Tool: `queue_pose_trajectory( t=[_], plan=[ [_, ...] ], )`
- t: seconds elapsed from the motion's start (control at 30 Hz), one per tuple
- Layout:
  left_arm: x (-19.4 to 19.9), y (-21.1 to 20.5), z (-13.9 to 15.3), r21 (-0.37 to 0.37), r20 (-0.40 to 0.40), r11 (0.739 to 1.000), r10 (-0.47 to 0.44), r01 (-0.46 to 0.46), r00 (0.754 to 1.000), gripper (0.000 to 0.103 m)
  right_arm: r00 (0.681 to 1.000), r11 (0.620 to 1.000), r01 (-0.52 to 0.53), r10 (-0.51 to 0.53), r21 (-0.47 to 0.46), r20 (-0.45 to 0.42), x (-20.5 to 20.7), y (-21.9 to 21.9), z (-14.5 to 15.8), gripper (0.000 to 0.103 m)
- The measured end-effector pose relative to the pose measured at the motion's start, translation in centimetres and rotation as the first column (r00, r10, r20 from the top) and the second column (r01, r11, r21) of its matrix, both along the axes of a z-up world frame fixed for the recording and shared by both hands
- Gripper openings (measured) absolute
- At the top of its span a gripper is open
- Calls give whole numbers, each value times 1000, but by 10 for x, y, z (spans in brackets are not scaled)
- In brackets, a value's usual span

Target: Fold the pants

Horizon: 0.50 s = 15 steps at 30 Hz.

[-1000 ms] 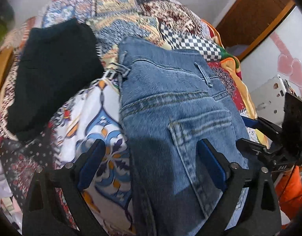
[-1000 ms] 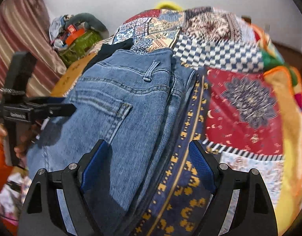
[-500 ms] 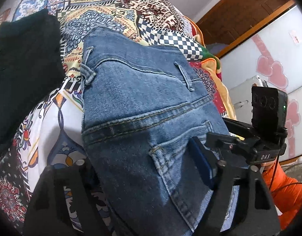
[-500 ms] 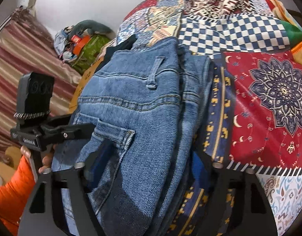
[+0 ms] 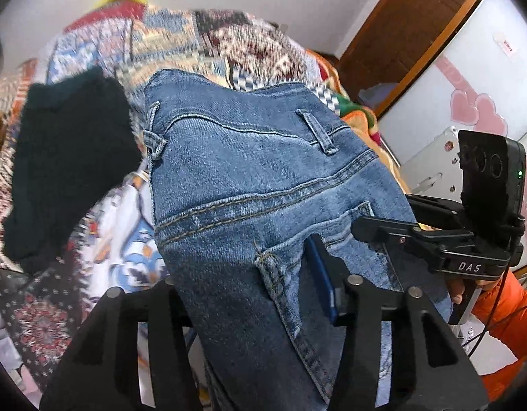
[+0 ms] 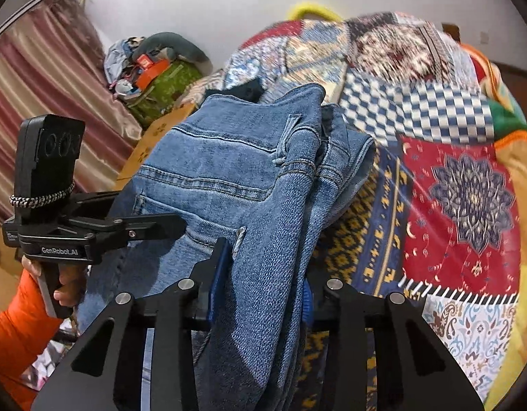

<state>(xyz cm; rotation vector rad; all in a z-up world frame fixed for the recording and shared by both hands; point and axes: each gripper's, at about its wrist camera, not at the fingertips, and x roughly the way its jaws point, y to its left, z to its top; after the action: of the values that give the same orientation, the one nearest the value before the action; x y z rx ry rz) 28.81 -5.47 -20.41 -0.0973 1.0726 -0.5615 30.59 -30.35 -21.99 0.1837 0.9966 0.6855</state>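
Folded blue jeans (image 5: 249, 185) lie on a patchwork bedspread (image 5: 208, 34), back pocket and waistband up. My left gripper (image 5: 249, 294) is shut on the jeans' near edge, the cloth bunched between its fingers. My right gripper (image 6: 260, 281) is shut on the other side of the jeans (image 6: 229, 171), whose layered edge is lifted off the bedspread (image 6: 462, 185). Each gripper shows in the other's view: the right one (image 5: 434, 239) at the jeans' right side, the left one (image 6: 92, 229) at their left.
A folded black garment (image 5: 64, 157) lies on the bedspread left of the jeans. A pile of bags and clothes (image 6: 154, 72) sits by a striped curtain (image 6: 47, 102). A wooden door (image 5: 400, 34) and white cabinet (image 5: 469, 85) stand to the right.
Both grippers have closed on the jeans' near edge and lifted it. The views have tilted up toward the wall.
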Motion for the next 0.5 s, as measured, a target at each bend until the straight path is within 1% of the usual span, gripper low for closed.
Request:
queue_pose_trajectory(
  t=[0.1,0.23,0.33,0.4,0.5],
  plan=[
    [-11,13,25,14,85,1000,26,-28,996,48,999,1000,-11,11,-3,46,-2,9,20,31],
    [-18,39,58,20,183,996,80,-85,980,47,991,999,-38,37,10,128,0,32,47,31],
    [-17,63,79,13,238,991,127,-134,963,47,982,998,-64,59,25,182,7,54,66,31],
    [-10,74,91,11,279,986,155,-164,948,47,972,996,-87,78,33,223,16,71,80,31],
    [3,96,103,2,313,976,205,-217,927,47,959,993,-112,98,39,268,31,93,92,31]
  ],
)
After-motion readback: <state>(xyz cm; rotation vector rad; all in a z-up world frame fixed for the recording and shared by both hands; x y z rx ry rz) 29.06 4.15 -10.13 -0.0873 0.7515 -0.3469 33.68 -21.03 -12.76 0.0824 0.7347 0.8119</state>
